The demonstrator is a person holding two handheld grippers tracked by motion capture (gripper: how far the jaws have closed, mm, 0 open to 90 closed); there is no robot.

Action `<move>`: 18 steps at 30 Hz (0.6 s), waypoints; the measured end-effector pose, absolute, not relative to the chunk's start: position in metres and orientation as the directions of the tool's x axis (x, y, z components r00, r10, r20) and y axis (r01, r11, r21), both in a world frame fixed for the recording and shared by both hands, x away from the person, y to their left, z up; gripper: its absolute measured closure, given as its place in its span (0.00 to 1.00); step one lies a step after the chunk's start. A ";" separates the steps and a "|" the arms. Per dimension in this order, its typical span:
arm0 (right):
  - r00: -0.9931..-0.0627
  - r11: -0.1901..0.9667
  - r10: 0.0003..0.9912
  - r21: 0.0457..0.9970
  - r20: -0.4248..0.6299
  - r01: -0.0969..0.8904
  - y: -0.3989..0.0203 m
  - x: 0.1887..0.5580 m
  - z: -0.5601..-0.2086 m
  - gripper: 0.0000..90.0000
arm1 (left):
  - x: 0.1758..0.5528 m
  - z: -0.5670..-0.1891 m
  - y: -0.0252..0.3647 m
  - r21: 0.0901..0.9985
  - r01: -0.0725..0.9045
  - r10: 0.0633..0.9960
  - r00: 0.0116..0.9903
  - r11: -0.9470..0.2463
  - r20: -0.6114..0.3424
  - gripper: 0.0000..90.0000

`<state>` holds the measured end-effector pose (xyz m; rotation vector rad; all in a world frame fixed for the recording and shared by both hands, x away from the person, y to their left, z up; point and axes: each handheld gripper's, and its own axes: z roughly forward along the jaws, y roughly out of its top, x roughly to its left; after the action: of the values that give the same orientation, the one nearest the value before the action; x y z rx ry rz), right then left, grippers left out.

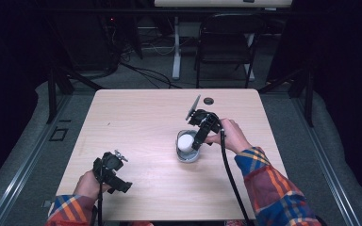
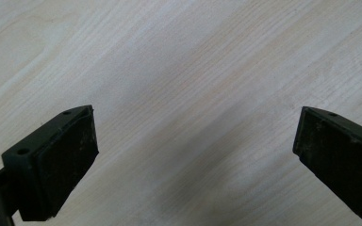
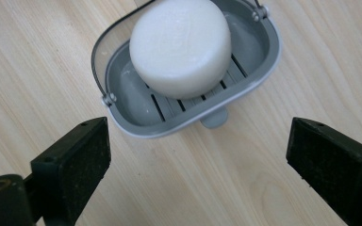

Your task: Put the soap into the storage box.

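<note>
My right gripper (image 3: 198, 155) has its jaws wide apart with nothing between them; just beyond them sits the grey soap dish (image 3: 122, 70) on the table (image 3: 37, 56), holding the white soap bar (image 3: 180, 44). My left gripper (image 2: 195, 155) also stands open over bare wood.

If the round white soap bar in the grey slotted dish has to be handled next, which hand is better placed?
Right. The right gripper hangs just beside the grey slotted soap dish holding the round white soap bar, jaws open. The left gripper sits far off near the light wooden table's front edge, over bare wood.
</note>
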<state>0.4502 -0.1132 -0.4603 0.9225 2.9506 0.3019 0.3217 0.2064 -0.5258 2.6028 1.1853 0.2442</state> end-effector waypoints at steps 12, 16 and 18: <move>-0.793 0.778 0.609 0.194 0.002 0.598 -0.156 0.430 -0.459 0.06 | 0.322 -0.526 0.206 0.312 0.714 0.759 0.649 -0.627 0.041 0.00; -0.781 0.769 0.624 0.188 -0.014 0.611 -0.172 0.423 -0.464 0.05 | 0.322 -0.526 0.206 0.311 0.714 0.759 0.649 -0.628 0.042 0.00; -0.772 0.760 0.636 0.183 -0.012 0.623 -0.181 0.419 -0.467 0.05 | 0.322 -0.526 0.206 0.311 0.714 0.760 0.649 -0.627 0.042 0.00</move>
<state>0.4191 -0.1810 -0.4667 1.0303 2.8779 0.2599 0.3218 0.2058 -0.5260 2.6022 1.1886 0.2453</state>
